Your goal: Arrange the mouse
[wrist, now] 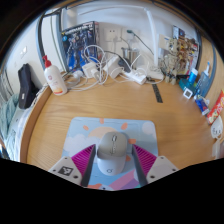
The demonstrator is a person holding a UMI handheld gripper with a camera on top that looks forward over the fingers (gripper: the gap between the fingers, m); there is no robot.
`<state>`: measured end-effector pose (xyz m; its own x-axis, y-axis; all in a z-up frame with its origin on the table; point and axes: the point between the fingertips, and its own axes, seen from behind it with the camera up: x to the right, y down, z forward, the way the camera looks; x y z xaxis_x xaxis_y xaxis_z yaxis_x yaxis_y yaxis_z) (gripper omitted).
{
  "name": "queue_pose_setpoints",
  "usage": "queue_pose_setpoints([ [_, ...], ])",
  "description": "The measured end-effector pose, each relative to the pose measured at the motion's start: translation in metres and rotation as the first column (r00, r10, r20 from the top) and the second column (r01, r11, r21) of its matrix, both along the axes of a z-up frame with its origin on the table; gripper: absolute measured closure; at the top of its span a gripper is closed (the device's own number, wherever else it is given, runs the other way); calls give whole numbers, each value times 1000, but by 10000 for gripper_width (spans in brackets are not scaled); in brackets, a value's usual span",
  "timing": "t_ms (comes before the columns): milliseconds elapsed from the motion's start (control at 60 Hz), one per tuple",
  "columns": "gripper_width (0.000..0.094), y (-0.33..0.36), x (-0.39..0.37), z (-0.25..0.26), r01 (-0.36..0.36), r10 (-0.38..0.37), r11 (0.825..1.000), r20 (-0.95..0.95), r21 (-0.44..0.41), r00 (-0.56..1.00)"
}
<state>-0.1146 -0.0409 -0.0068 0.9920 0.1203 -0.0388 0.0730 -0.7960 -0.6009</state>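
The mouse [113, 152] is small, grey and rounded. It lies on a grey mouse pad [95, 130], near the pad's closest edge, right between the two fingers of the gripper [112, 164]. The jaws are spread, one pink pad on each side of the mouse. They look very close to its sides, but it is hard to tell if they truly press on it. The mouse seems to rest on the pad by its own weight.

The mouse looks light and hard, like plastic. Its shell is smooth and curved, so it could slip out if it is pinched up high. The best place to hold it is probably low on its two long sides, about the middle of its body, where the sides are flattest. A soft squeeze should be enough. No cord can be seen on it, so it should probably move freely.

The mouse pad lies flat on a wooden table [175, 120]. Beyond the mouse, at the far side of the table, there is a heap of white cables and plugs [105, 68]. Far to the left of the mouse stands a white bottle with a red cap [53, 77], and beside it something dark. Far to the right of the mouse are some small colourful things, too small to name.
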Motion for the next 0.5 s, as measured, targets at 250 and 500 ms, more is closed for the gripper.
queue_pose_setpoints([
  [250,79,9,-3,118,61,-58,989,-28,134,998],
  [500,75,-16,-18,241,117,-98,959,-84,260,992],
])
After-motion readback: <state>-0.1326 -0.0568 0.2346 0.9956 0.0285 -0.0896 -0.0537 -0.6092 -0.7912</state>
